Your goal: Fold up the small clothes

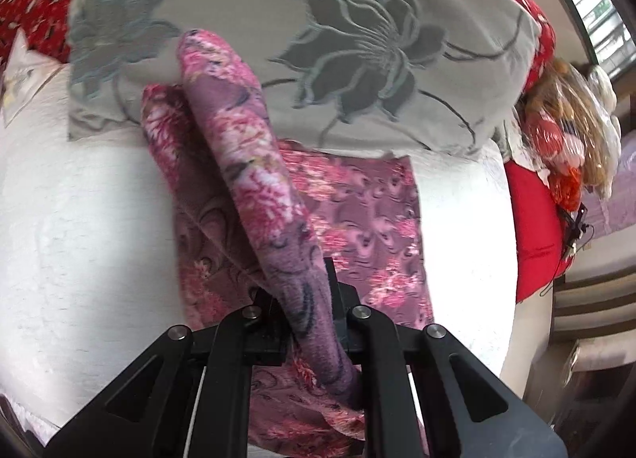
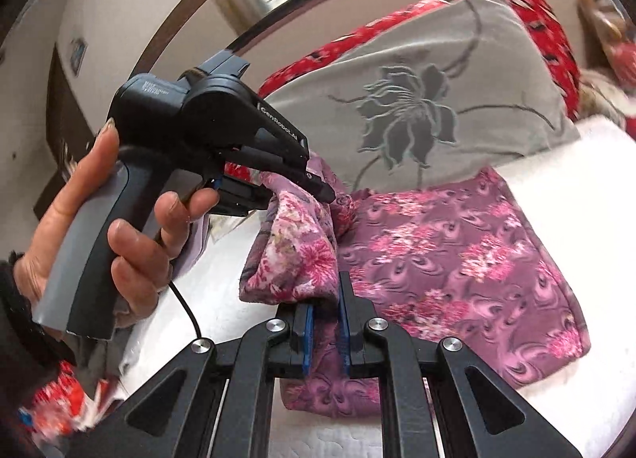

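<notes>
A bunched fold of the garment (image 1: 254,180) is clamped in the left tongs (image 1: 308,335), the black jaws pressed against a thick, soft roll of cloth that runs forward from them like a tube. In the right wrist view the right tongs (image 2: 326,339) are seen closed on a lower fold of the same garment (image 2: 457,259), blue pads lining the inner faces of the jaws. The cloth is a mauve knit printed with pink and red blossoms and dark swirls; its surface looks slightly fuzzy. Most of it lies flat as a rough rectangle on the bed (image 2: 576,188), while one edge is lifted and gathered into rumpled ridges between the two tongs.

The bed is covered by a white, faintly quilted sheet. Behind the garment a grey pillow (image 1: 318,41) is propped, woven with large dark flowers and thin curling stems, and a red patterned cloth (image 2: 548,21) lies behind it.

The left gripper (image 2: 222,128), black and glossy with a grey handle, is held in the left hand (image 2: 111,227): the thumb is raised along the back, the fingers are curled round the grip, and the tool is tipped down toward the cloth.
</notes>
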`<act>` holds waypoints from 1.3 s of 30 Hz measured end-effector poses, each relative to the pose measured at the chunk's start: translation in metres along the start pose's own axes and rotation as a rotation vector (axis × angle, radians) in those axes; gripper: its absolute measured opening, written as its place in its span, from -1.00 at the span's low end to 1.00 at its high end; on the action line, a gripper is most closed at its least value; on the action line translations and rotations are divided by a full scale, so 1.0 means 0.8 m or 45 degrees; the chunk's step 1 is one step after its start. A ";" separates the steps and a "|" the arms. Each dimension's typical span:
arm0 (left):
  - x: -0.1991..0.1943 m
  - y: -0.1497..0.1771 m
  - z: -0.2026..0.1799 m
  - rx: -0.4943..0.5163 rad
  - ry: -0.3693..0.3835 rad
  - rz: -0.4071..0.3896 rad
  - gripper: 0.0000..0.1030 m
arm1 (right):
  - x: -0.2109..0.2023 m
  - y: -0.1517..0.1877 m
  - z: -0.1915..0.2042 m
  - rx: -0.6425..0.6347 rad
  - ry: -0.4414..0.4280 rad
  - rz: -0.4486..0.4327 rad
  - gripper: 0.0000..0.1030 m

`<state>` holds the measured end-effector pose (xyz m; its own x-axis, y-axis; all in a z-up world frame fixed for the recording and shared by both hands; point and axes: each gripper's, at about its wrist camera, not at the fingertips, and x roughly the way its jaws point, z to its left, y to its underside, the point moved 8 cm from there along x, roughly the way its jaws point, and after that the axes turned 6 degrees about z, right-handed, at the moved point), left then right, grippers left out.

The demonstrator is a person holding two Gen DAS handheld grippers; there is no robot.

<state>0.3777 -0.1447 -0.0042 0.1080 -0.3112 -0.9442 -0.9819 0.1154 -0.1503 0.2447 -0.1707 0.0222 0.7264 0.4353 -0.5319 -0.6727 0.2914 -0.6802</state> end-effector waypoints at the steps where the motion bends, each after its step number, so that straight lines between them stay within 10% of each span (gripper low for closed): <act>1: 0.004 0.000 -0.007 0.007 0.000 0.005 -0.80 | -0.005 -0.001 -0.009 0.024 -0.002 -0.003 -0.81; 23: 0.112 0.014 -0.114 0.173 -0.165 0.155 -0.79 | -0.043 0.016 -0.138 0.370 0.036 -0.017 -0.82; 29: 0.127 0.023 -0.126 0.244 -0.258 0.161 -0.44 | -0.031 0.042 -0.183 0.530 0.056 0.049 -0.81; 39: 0.029 0.007 -0.037 -0.022 0.111 -0.045 -0.10 | -0.035 0.051 -0.216 0.643 0.023 0.157 -0.51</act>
<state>0.3700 -0.1796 -0.0182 0.1297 -0.3956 -0.9092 -0.9803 0.0867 -0.1775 0.2210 -0.3180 -0.0777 0.6365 0.4789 -0.6046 -0.7346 0.6153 -0.2860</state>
